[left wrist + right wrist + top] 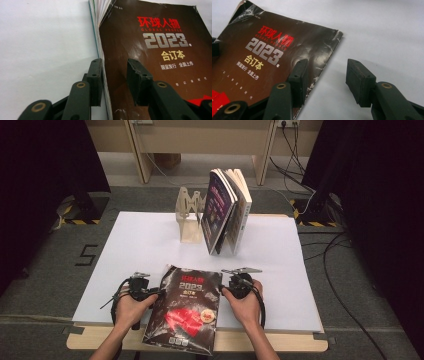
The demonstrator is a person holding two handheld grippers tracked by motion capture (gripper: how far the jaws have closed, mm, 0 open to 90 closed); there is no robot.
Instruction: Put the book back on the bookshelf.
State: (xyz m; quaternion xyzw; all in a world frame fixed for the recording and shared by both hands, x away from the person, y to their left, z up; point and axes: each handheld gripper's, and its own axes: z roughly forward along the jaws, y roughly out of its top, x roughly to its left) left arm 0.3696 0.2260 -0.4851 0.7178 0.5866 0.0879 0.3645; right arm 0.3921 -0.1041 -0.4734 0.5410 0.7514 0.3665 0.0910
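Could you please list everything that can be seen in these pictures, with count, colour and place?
magazine: one, dark brown cover with red and white print, flat at the near table edge, overhanging it.
upright books: a few, dark and pale covers, leaning together at the far middle of the sheet.
wooden stand: one, pale wood, just left of the upright books.
white sheet: one, white, covering the tabletop.
table: one, light wood, edge showing at the near side.
cables: several, black, on the grey floor at right.
left claw: one, black, jaws astride the magazine's left edge, not pressing.
right claw: one, black, jaws open at the magazine's right edge.
hands: two, each holding a claw.
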